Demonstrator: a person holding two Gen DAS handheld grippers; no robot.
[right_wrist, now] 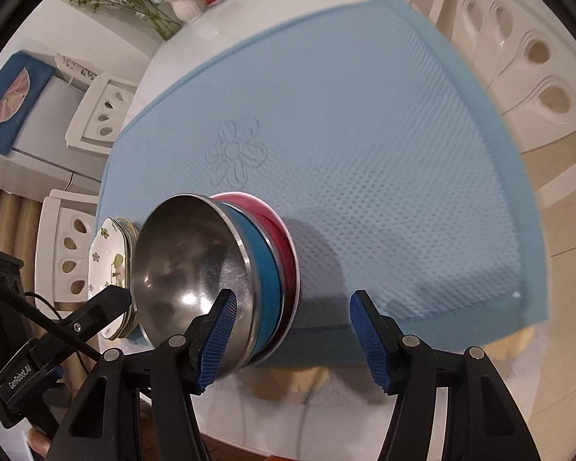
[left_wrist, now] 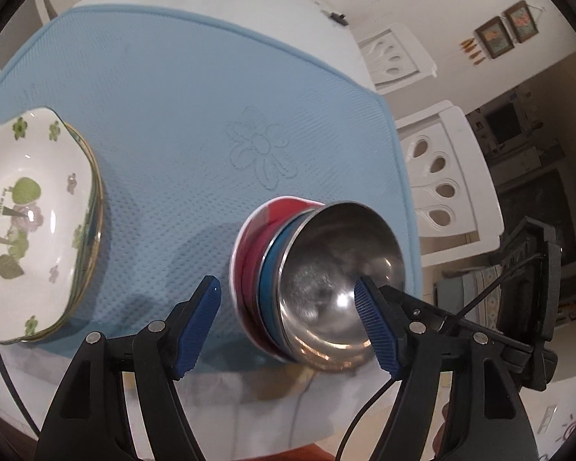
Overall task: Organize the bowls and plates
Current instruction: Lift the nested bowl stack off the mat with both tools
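A nested stack of bowls sits on the blue mat (left_wrist: 180,88): a steel bowl (left_wrist: 338,265) on top, a blue bowl (left_wrist: 269,269) under it, a red bowl (left_wrist: 249,246) at the bottom. My left gripper (left_wrist: 288,326) is open around the stack's near rim, its right finger inside the steel bowl. The stack of white plates with green trees (left_wrist: 30,223) lies at the left. In the right wrist view my right gripper (right_wrist: 292,338) is open, its left finger over the steel bowl (right_wrist: 188,269), with the blue bowl (right_wrist: 267,269) and red bowl (right_wrist: 284,238) beside it.
The blue mat (right_wrist: 364,134) covers a white table with white chairs (left_wrist: 441,176) around it. A vase of flowers (right_wrist: 180,4) stands at the far end. The plates (right_wrist: 109,265) show behind the bowls in the right wrist view.
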